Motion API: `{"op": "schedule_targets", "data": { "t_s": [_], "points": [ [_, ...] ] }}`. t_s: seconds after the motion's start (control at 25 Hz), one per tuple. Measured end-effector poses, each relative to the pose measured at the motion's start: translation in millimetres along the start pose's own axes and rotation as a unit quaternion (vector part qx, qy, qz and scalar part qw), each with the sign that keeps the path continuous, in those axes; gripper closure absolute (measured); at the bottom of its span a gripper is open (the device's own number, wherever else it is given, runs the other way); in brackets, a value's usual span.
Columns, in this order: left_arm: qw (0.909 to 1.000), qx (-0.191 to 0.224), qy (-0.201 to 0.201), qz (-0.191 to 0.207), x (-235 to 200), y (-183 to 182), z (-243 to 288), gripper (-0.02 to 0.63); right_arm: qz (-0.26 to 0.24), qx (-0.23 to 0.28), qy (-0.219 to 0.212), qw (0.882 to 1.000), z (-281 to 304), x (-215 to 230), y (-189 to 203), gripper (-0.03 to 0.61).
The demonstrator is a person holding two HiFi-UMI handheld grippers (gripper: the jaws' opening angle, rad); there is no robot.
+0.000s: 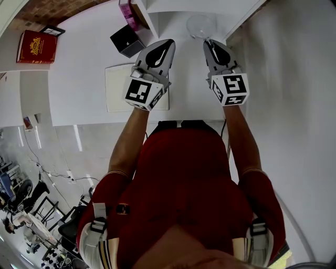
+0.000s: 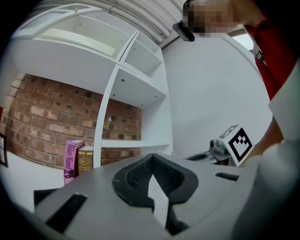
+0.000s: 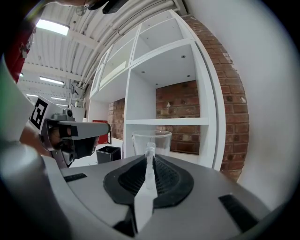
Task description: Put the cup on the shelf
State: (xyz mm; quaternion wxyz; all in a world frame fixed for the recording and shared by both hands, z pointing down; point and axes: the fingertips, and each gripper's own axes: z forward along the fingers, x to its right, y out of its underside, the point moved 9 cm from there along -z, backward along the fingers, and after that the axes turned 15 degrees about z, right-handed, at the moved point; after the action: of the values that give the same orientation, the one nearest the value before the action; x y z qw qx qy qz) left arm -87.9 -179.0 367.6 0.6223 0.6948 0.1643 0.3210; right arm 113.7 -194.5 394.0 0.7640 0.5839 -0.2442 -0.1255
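Observation:
A clear cup [image 1: 201,25] [image 3: 151,140] hangs in front of the white shelf unit [image 3: 168,122], at the mouth of its lower compartment. My right gripper [image 1: 209,42] [image 3: 150,157] is shut on the cup, with its near wall pinched between the pads. In the right gripper view the cup stands upright beyond the fingertips. My left gripper [image 1: 168,44] [image 2: 152,159] hovers beside it to the left over the white table; its pads meet with nothing between them. The left gripper view faces the shelf unit [image 2: 136,143].
A black box [image 1: 127,40] and a pink book [image 1: 127,13] [image 2: 71,159] stand left of the shelf unit. A white pad [image 1: 118,86] lies under my left gripper. A red book [image 1: 35,46] lies far left. A white wall closes the right side.

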Motion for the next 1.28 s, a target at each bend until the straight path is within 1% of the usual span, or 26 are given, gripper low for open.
{"op": "schedule_targets", "data": {
  "t_s": [0.12,0.64,1.0,1.28],
  "points": [
    [0.9999,-0.012,0.005,-0.002,-3.3,8.0,2.9,0.607,0.001,-0.004,0.006,1.000,8.9,3.6,6.3,0.554],
    [0.9995,-0.028,0.011,-0.012,-24.3,33.2,18.7,0.609,0.011,-0.019,0.036,0.999,52.8,27.5,28.7,0.554],
    [0.9991,-0.037,0.015,-0.015,-31.9,40.5,30.7,0.609,0.011,-0.040,0.045,0.998,78.5,44.6,42.1,0.554],
    [0.9989,-0.042,0.011,-0.016,-37.4,43.2,34.5,0.609,0.014,-0.046,0.046,0.998,90.6,52.5,47.3,0.554]
  ]
}}
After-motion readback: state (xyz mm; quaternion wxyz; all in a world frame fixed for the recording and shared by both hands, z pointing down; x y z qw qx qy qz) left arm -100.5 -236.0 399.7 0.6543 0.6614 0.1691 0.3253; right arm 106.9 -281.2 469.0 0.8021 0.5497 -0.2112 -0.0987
